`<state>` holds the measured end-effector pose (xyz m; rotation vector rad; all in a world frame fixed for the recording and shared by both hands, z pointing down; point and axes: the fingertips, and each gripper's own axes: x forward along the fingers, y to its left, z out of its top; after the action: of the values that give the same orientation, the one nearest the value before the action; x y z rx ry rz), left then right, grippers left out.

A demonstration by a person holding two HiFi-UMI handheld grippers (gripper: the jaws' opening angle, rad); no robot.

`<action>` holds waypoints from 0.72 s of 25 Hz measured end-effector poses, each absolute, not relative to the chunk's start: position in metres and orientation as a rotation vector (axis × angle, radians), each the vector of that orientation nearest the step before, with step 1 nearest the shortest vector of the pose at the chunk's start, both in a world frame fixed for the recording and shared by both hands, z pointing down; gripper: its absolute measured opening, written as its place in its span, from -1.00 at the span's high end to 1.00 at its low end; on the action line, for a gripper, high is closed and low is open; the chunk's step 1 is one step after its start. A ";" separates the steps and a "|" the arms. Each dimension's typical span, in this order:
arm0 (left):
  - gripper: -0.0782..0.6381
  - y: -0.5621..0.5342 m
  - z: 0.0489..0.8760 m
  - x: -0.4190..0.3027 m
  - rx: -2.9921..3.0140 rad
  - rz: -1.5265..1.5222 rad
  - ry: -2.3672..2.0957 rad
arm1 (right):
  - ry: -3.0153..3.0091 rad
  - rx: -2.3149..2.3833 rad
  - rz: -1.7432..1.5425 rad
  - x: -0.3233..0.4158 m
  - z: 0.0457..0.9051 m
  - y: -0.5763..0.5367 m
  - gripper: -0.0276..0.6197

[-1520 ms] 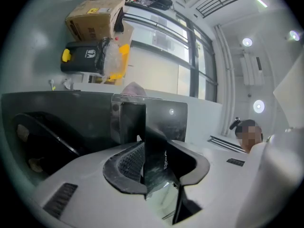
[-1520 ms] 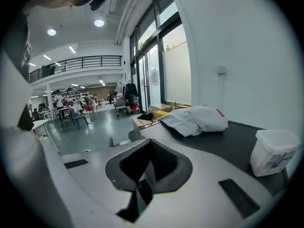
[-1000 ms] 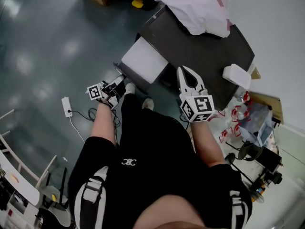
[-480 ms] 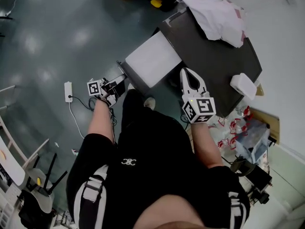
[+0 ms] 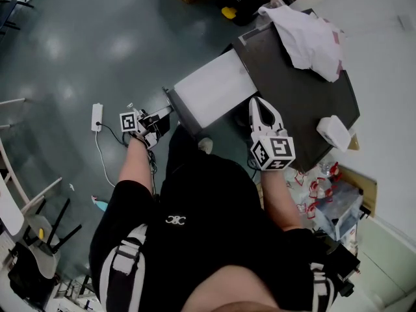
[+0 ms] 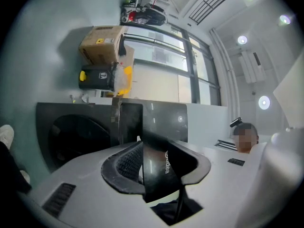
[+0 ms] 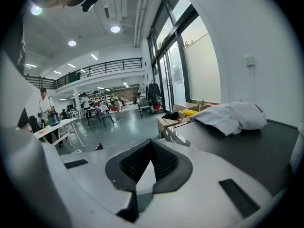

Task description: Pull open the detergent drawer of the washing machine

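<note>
Your left gripper (image 5: 161, 114) is clamped on the dark front panel (image 6: 153, 167) of the detergent drawer (image 5: 211, 93). The jaws are about half spread and the panel fills the gap between the pads. From those jaws the drawer runs straight ahead to the washing machine (image 5: 292, 103), with its white body showing between the panel and the dark cabinet. The machine's round door (image 6: 78, 137) sits beyond the jaws, on the floor side.

Your right gripper (image 5: 261, 106) holds nothing: its tips are together with nothing between them. It hangs over the near edge of the machine top, with the white cloth (image 7: 232, 118) ahead of it and to its right.

Progress: I'd call the pull mostly done, since the drawer stands well out of the cabinet. I can't tell whether it's at full travel. What's left is probably the last bit of pull, if there is any, and then letting go of the panel.

Writing:
- **Panel:** the glossy panel between your left jaws carries white lettering (image 6: 167, 161) ending in "idea". The first letter isn't clean, but it reads as Midea.
- **Box:** the cardboard box (image 6: 100, 44) far past those jaws has a label that's too small to read.
- **Container:** the black-and-yellow container (image 6: 99, 77) next to the box has print, also unreadable.
- **Marker cubes:** they show square patterns only, no words.
</note>
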<state>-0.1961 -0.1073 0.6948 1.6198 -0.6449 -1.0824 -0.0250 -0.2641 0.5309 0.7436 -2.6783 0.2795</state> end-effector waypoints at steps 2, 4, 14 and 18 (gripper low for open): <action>0.34 -0.107 0.697 -0.197 1.604 -1.085 -0.658 | -2.681 0.728 0.275 -0.028 0.531 -0.264 0.91; 0.34 -0.106 0.704 -0.197 1.574 -1.085 -0.675 | -2.680 0.718 0.264 -0.029 0.531 -0.264 0.91; 0.33 -0.104 0.717 -0.199 1.537 -1.050 -0.770 | -2.680 0.720 0.280 -0.022 0.535 -0.263 0.91; 0.43 -0.099 0.718 -0.208 1.510 -0.969 -0.927 | -2.708 0.724 0.286 -0.017 0.531 -0.260 0.91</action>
<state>-0.2085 -0.0986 0.7184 1.5102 -0.9266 -0.9688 -0.0168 -0.2603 0.5310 0.7241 -2.7081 0.2864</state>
